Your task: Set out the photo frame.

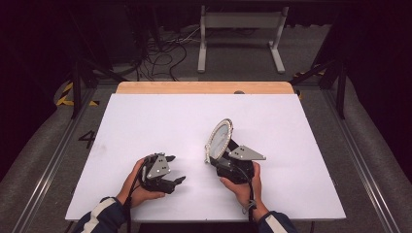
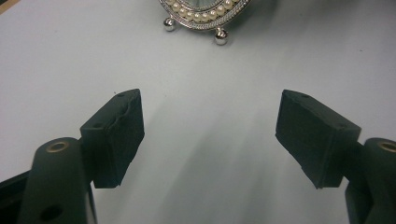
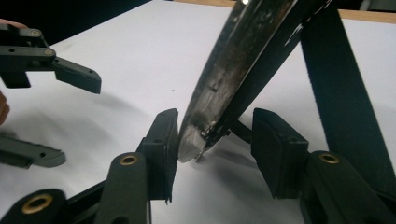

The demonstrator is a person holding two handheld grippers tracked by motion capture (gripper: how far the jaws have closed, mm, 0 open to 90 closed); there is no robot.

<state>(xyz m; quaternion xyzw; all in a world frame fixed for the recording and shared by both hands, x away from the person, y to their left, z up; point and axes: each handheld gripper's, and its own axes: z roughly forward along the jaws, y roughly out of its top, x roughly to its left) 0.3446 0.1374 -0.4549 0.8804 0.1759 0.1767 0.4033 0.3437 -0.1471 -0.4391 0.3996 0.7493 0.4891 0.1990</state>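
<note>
1. Two hands are seen entering the high view from six o'clock, each carrying a tool; striped sleeves are visible at the wrists.
2. The left tool is held low over the table near seven o'clock, on its side, its jaws aimed toward three o'clock. The jaws are spread wide in the left gripper view, with only bare table between the pads; nothing is held.
3. The right tool is held at about five o'clock of the table's centre, its grey plate turned toward three o'clock and its jaws aimed toward eleven o'clock.
4. An oval mirror with a pearl-studded rim is stood on the table just past the right tool, close to the table's centre. It is seen edge-on in the right gripper view, leaning back on a dark rear strut. Its long axis runs from the table upward, tilted toward one o'clock in the high view; its glass is faced toward the left tool.
5. The mirror's lower edge is placed between the right tool's jaws. The left-hand pad is just at the rim, while a gap is seen at the other pad: the grip is released, not clamped.
6. Two small ball feet of the mirror are seen resting on the table at twelve o'clock in the left gripper view, well apart from that tool.
7. Beyond the table's far wooden edge, cables and a white frame are seen on the floor; nothing is placed between the tools.
</note>
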